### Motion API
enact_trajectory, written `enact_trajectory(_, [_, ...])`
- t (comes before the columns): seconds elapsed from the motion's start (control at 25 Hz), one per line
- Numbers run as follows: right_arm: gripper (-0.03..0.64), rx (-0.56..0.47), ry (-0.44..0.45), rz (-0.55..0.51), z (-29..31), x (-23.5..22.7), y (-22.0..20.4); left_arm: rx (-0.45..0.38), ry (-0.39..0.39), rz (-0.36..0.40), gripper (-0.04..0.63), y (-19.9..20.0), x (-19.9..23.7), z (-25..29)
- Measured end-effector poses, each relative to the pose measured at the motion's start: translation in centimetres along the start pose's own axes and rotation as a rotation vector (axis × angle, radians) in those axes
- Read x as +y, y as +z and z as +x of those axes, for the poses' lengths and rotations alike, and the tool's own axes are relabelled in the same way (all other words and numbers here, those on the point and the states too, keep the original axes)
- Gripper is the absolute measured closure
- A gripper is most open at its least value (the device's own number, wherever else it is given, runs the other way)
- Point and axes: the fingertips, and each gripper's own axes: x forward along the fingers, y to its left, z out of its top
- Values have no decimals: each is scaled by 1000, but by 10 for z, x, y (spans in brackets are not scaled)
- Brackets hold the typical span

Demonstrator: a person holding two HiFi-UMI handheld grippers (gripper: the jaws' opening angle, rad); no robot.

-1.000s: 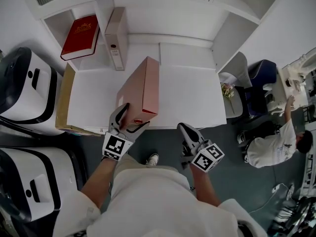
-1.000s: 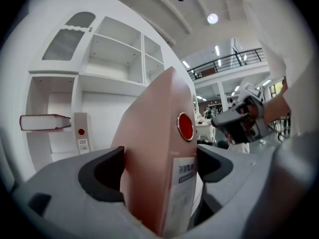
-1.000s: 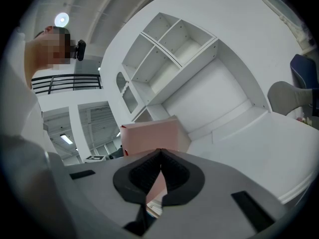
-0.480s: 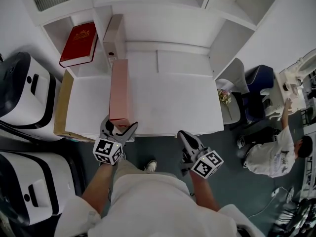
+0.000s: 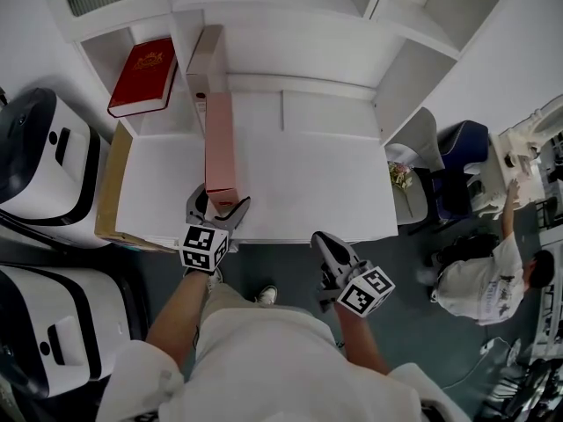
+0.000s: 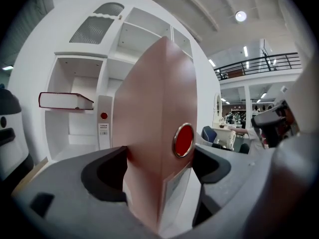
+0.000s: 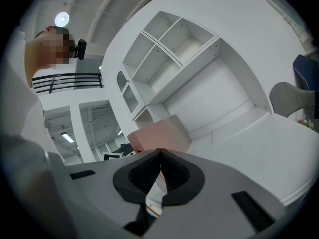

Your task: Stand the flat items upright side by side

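A pink file box [image 5: 220,148] stands upright on its narrow edge on the white desk [image 5: 317,174]. Its far end is close to a pale file box [image 5: 202,64] that stands at the shelf divider. My left gripper [image 5: 220,207] is shut on the pink box's near spine [image 6: 154,123], one jaw on each side, and its jaws have just been closing on it. A red book [image 5: 141,77] lies flat in the left shelf bay. My right gripper [image 5: 324,243] hangs shut and empty off the desk's front edge, its pads [image 7: 149,176] together.
A brown cardboard sheet [image 5: 110,183] leans along the desk's left side. White machines [image 5: 40,156] stand left of it. A grey chair [image 5: 422,139] and a blue one stand right of the desk, with a person [image 5: 479,280] beyond.
The pink box was tilted with its broad side up; now it stands upright and sits further left, by the pale file box. My left gripper moved with it. The right gripper has kept still.
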Motion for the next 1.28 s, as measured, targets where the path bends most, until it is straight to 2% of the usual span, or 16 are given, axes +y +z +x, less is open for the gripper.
enact_trajectory(0.64, [615,-21,-64,45,-1,-12,-4,23,-12,4,184,11,36,61])
enact_trajectory(0.92, [615,15,-104,73,21,-15,-18,7,1,-6,184,19,57,80])
enact_trajectory(1.28, [615,58,-134,62,76,12,-26,8,-8,-26,198,23,86,106])
